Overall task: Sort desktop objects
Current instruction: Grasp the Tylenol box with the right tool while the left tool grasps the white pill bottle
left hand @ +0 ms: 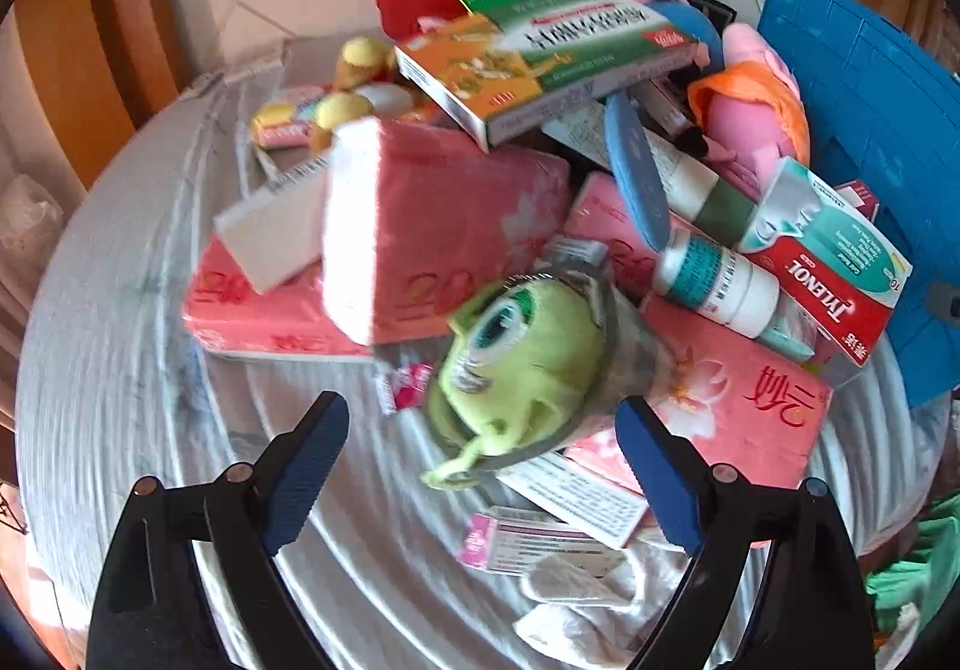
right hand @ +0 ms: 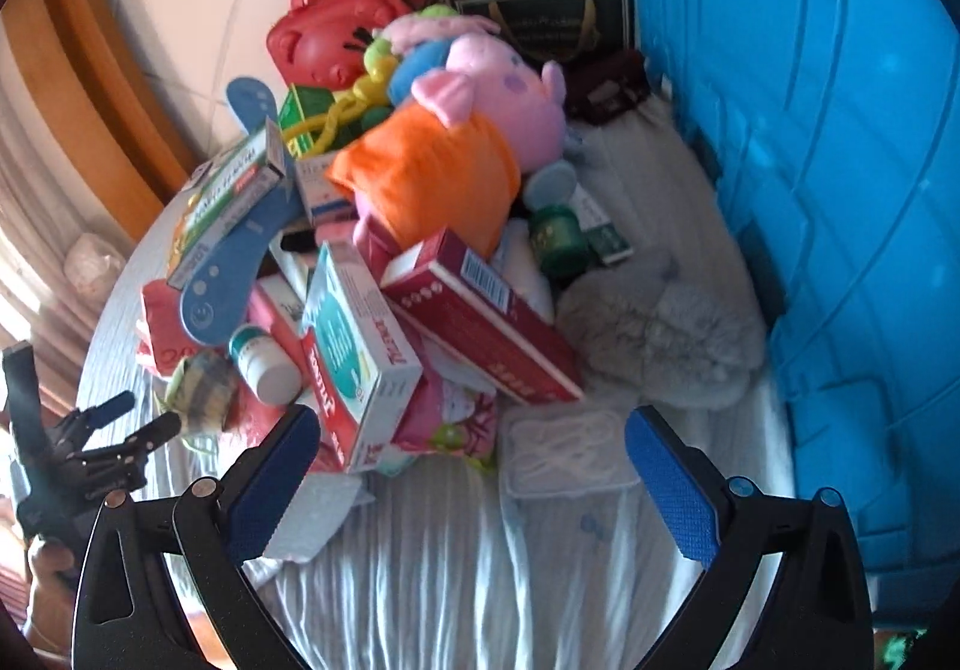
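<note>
The left gripper (left hand: pixel 480 466) hangs with jaws wide apart over a green one-eyed plush (left hand: pixel 519 364) lying against pink tissue packs (left hand: pixel 444 226) near a Tylenol box (left hand: pixel 840 274)

You see a white tiled floor (right hand: pixel 198 10) beyond the pile's far edge, a brown wooden frame (left hand: pixel 66 34) at far left, and pale curtain folds (right hand: pixel 36 226) left.

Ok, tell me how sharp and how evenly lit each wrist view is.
Left wrist view: fisheye bending at the rim, motion smear on the green one-eyed plush and the pink tissue pack; the Tylenol box reads clearly. Right wrist view: softer overall, bright glare at the left edge, blue crate strongly curved.
</note>
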The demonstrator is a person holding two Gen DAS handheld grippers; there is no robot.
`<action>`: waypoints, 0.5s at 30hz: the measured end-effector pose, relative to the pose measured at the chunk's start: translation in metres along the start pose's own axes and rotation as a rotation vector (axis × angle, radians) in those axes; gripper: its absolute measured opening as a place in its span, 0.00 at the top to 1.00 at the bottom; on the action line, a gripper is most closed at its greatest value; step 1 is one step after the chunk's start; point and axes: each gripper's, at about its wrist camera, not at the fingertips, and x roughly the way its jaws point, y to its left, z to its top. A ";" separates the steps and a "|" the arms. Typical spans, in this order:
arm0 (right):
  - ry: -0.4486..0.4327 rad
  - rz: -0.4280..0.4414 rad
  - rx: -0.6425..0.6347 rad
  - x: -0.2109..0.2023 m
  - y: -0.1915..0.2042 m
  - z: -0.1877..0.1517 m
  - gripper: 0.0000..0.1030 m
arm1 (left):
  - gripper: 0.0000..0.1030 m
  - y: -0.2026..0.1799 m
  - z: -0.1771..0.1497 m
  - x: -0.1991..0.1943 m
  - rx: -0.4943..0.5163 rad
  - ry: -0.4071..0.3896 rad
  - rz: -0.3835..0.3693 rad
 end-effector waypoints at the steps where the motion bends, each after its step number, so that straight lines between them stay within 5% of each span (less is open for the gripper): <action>1: 0.009 0.007 0.000 0.004 0.001 0.000 0.00 | 0.11 -0.005 0.001 0.001 0.008 0.003 -0.002; 8: 0.043 0.041 -0.037 0.021 0.014 0.003 0.00 | 0.12 -0.024 0.012 0.017 0.060 0.016 -0.002; 11: 0.048 0.048 -0.058 0.026 0.020 0.003 0.00 | 0.33 -0.022 0.012 0.015 0.046 0.020 0.004; 15: 0.050 0.060 -0.064 0.030 0.022 0.004 0.00 | 0.79 -0.009 0.015 -0.013 0.017 -0.030 -0.008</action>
